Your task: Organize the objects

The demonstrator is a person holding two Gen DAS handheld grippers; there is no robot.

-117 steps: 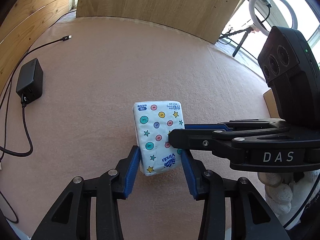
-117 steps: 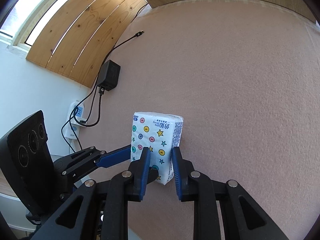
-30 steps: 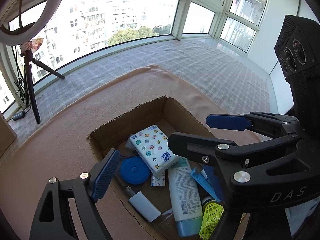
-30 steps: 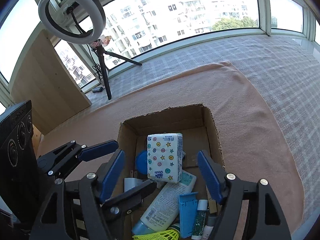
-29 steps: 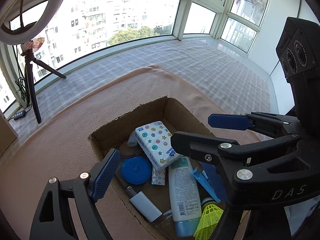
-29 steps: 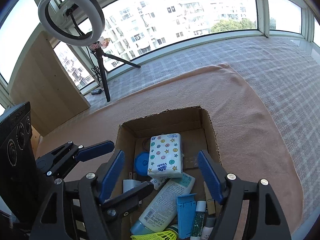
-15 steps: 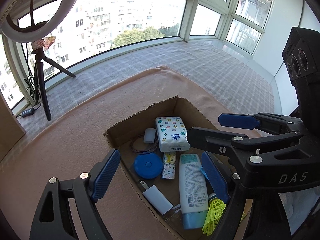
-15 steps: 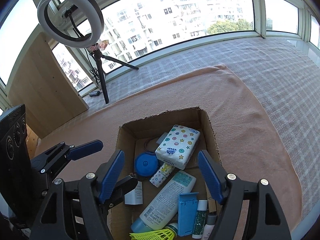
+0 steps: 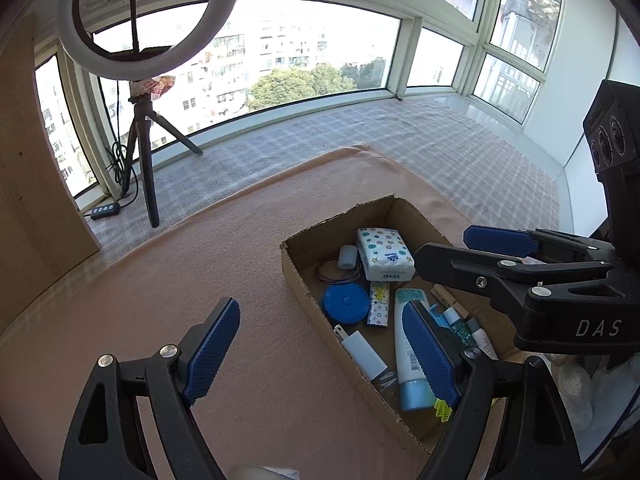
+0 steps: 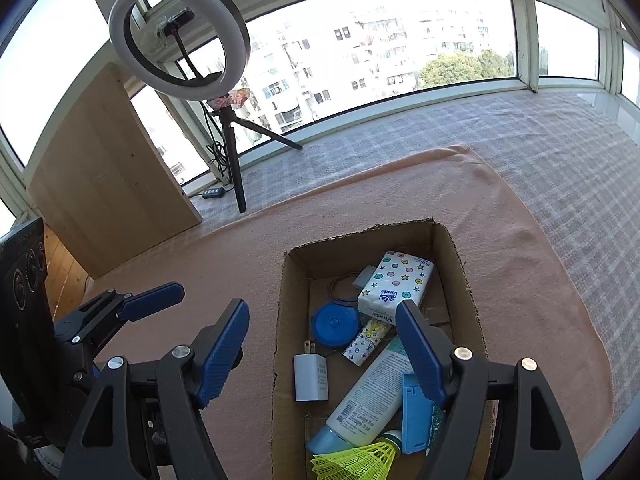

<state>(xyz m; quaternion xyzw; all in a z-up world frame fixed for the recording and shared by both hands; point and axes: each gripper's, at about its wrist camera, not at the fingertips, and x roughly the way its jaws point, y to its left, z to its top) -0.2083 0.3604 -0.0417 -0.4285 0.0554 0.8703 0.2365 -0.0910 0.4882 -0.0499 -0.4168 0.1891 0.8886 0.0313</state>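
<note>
The tissue pack (image 10: 396,282) lies in the cardboard box (image 10: 280,320), at its far end. The left gripper (image 9: 320,344) and the right gripper (image 10: 324,344) have wide-open jaws, holding nothing. To go on well, I think both should lift straight away, not brushing the box rim.

The cardboard box (image 10: 460,264) is crowded with things. Bare pink blanket (image 10: 224,264) is seen to its left. A ring light (image 10: 236,168) is stood behind.

White star-and-dot tissue pack (image 10: 395,285)
</note>
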